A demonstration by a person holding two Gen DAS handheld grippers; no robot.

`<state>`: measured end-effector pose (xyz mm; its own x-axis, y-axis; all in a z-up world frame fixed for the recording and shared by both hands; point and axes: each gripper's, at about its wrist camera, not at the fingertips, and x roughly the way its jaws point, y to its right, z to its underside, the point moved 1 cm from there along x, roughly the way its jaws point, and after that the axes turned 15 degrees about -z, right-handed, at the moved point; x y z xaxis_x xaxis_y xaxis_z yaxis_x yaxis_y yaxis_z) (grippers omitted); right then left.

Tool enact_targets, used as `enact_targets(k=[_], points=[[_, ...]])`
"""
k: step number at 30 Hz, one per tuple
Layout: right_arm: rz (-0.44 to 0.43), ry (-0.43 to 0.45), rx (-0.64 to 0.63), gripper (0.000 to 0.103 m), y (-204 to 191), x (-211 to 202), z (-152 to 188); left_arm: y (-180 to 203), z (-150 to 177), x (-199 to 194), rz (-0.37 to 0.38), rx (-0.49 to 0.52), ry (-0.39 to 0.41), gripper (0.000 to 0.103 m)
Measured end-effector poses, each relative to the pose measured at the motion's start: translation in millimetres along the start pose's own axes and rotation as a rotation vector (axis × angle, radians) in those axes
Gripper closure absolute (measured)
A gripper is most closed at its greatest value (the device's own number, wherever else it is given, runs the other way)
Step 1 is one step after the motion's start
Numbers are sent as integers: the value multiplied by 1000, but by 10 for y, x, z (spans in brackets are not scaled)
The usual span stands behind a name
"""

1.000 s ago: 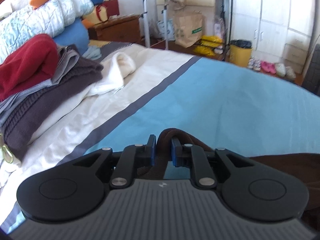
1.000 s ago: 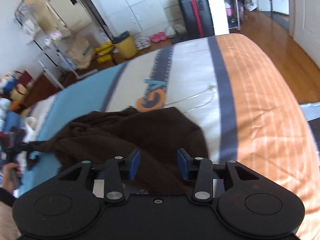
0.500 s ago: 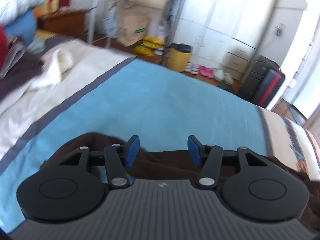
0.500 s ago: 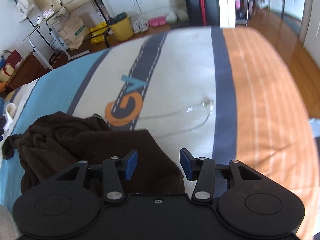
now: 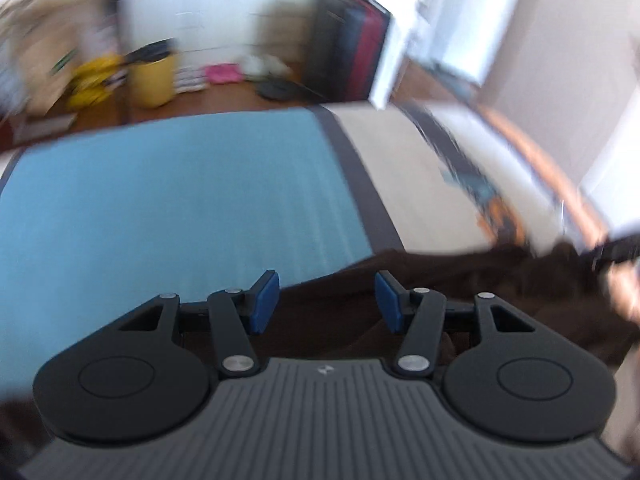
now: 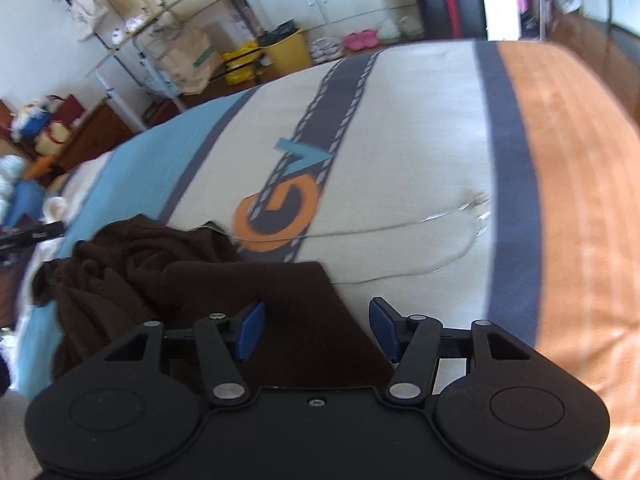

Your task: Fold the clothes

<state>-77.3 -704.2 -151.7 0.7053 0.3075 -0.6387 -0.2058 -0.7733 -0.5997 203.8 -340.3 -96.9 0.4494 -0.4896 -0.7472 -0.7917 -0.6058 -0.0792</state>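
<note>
Brown garment (image 6: 208, 280) on the bed (image 6: 420, 160), lying across the blue and cream stripes of the cover, at about 9 o'clock from the orange logo (image 6: 276, 216) in the right wrist view. Nearer part flat, with a straight edge and a corner toward 1 o'clock; farther part, toward 10 o'clock, bunched in loose rolls. Partly squared at best, then: one flat panel, the rest rumpled and not aligned. Judged somewhere mid-fold, with smoothing and further folds left on the rumpled side.

Right gripper (image 6: 316, 332) above the flat panel, fingers apart, nothing between them. Left gripper (image 5: 326, 300) over the same cloth (image 5: 460, 276), fingers likewise spread and empty; that view badly blurred, so finer detail of the fabric not readable there.
</note>
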Motion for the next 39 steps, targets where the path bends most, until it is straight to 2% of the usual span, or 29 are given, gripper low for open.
enact_targets(k=[1, 4, 7, 10, 11, 14, 16, 17, 18, 19, 20, 21, 22, 23, 25, 26, 29, 32, 34, 38, 39], points=[[-16, -30, -34, 94, -95, 26, 21, 115, -51, 92, -15, 63, -7, 51], [-73, -109, -136, 92, -360, 64, 105, 400, -175, 322, -47, 177, -29, 51], [-145, -166, -228, 92, -571, 16, 228, 570, -303, 423, -7, 237, -29, 50], [-218, -222, -321, 92, -782, -31, 352, 745, -388, 554, 16, 303, -62, 49], [-242, -241, -352, 90, -852, -48, 394, 791, -398, 610, 27, 313, -83, 48], [-183, -237, -287, 84, -698, -9, 347, 873, -390, 776, 39, 311, -163, 48], [-202, -203, -225, 68, -621, -26, 301, 875, -392, 823, 42, 297, -175, 47], [-202, -177, -201, 56, -566, -55, 279, 869, -409, 829, 52, 291, -178, 48], [-204, -152, -184, 52, -534, -66, 258, 859, -402, 822, 65, 291, -178, 58], [-220, -135, -162, 52, -505, -55, 251, 875, -392, 810, 90, 299, -179, 91], [-236, -119, -139, 52, -477, -45, 244, 921, -366, 748, 90, 325, -163, 96], [-253, -102, -116, 52, -448, -34, 238, 966, -339, 685, 91, 351, -147, 96], [-272, -106, -98, 57, -443, 15, 242, 1009, -315, 620, 88, 374, -130, 96], [-231, -74, -140, 95, -511, 6, 244, 1029, -301, 536, 54, 371, -108, 96], [-146, -7, -225, 97, -650, -16, 249, 1060, -277, 361, -13, 360, -59, 96], [-104, 26, -268, 97, -720, -27, 251, 999, -292, 231, -40, 311, -12, 96], [-88, 164, -339, 97, -926, -345, 221, 789, -339, -128, -72, 200, 101, 96], [-73, 303, -410, 97, -1132, -667, 192, 528, -316, -489, -68, 100, 194, 96], [-67, 295, -457, 97, -1226, -781, 279, 397, -241, -687, -73, 73, 229, 96], [-110, 200, -588, 97, -1426, -906, 466, 203, 114, -995, -53, 63, 237, 96], [-144, 154, -622, 97, -1470, -879, 520, 175, 214, -1047, -47, 70, 232, 96]])
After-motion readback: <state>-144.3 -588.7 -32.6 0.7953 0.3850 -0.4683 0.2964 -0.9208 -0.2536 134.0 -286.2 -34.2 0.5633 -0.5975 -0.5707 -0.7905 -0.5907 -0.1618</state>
